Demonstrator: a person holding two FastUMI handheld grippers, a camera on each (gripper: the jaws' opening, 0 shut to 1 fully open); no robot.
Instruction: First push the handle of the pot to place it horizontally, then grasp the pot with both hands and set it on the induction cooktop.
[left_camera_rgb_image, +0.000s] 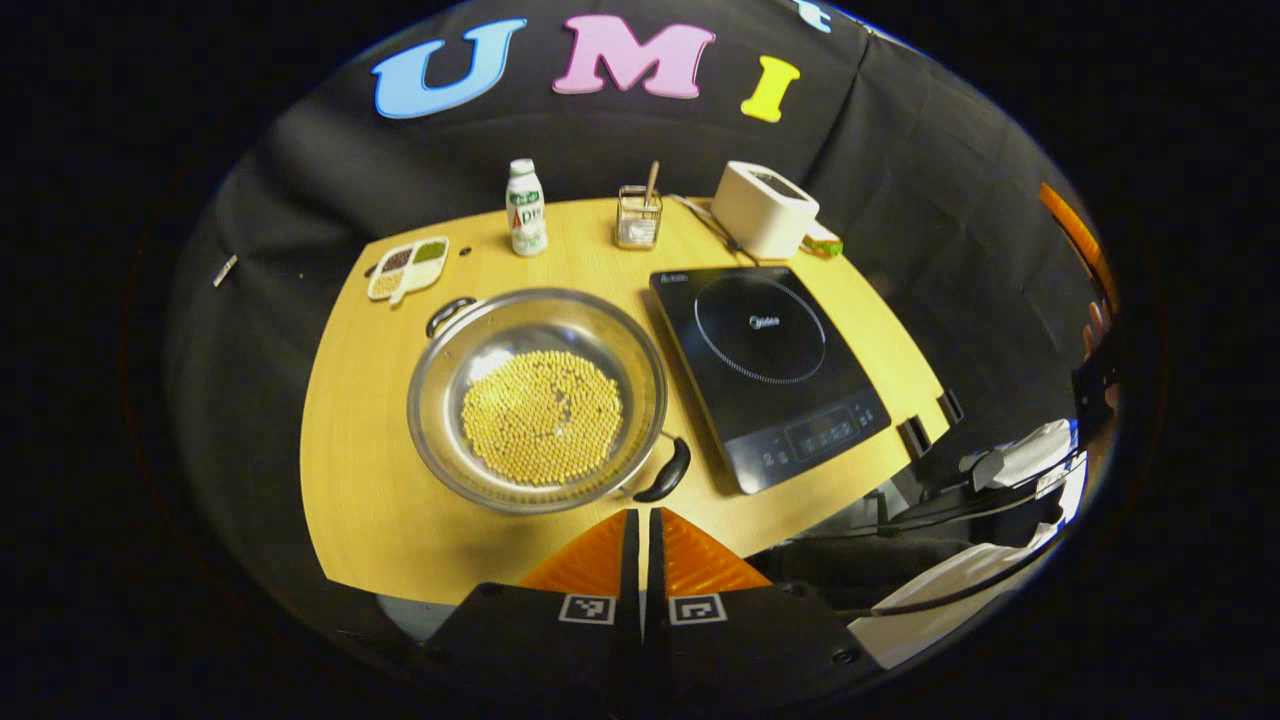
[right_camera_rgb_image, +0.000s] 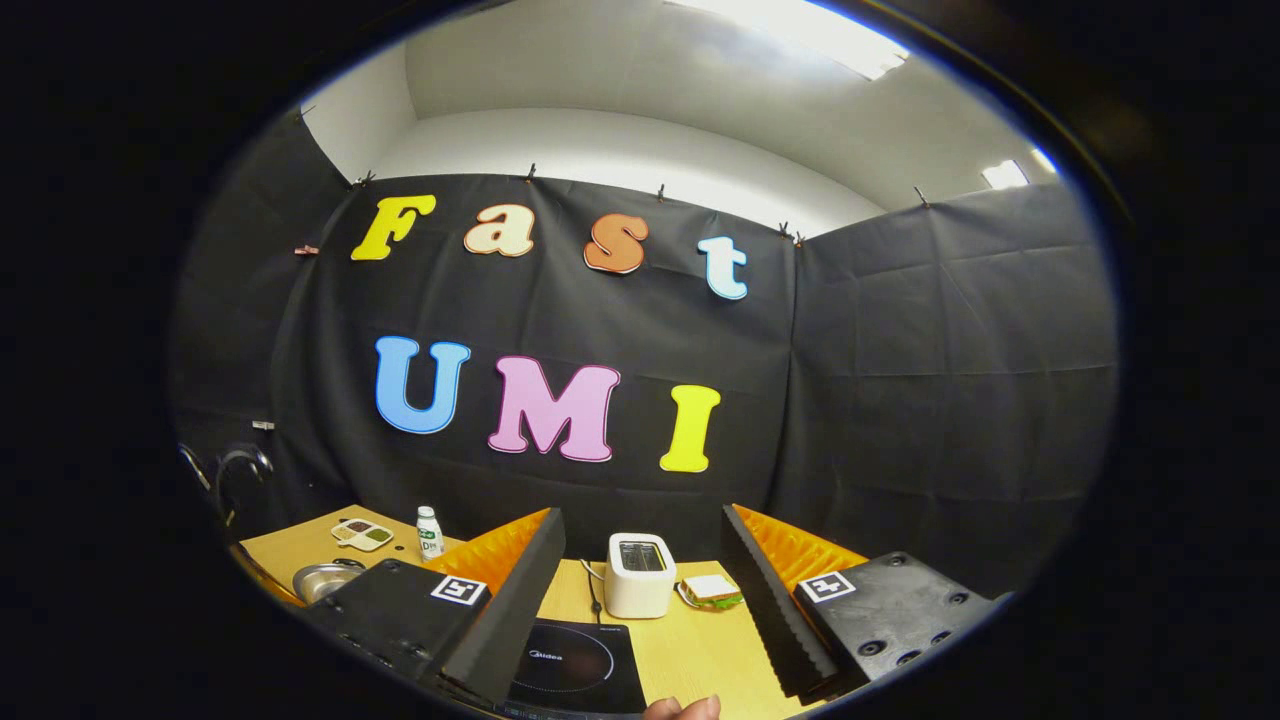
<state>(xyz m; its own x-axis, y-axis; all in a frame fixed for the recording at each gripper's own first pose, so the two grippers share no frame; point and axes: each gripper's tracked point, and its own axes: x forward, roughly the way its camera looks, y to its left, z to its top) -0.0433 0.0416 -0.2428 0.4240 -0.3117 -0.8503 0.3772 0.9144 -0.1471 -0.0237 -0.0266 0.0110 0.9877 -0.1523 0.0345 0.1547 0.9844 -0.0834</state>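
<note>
Left gripper view puts the wide, shallow steel pot of yellow beans on the wooden worktop, just ahead of your left tool, whose fingers are pressed nearly together on nothing. Its two black handles lie on a diagonal: one at the far left, the other just beyond your fingertips, the nearer to push. To its right, close by, sits the black induction cooktop. Right gripper view has your right tool held wide, high over the cooktop; the pot's rim is mostly hidden behind a finger.
</note>
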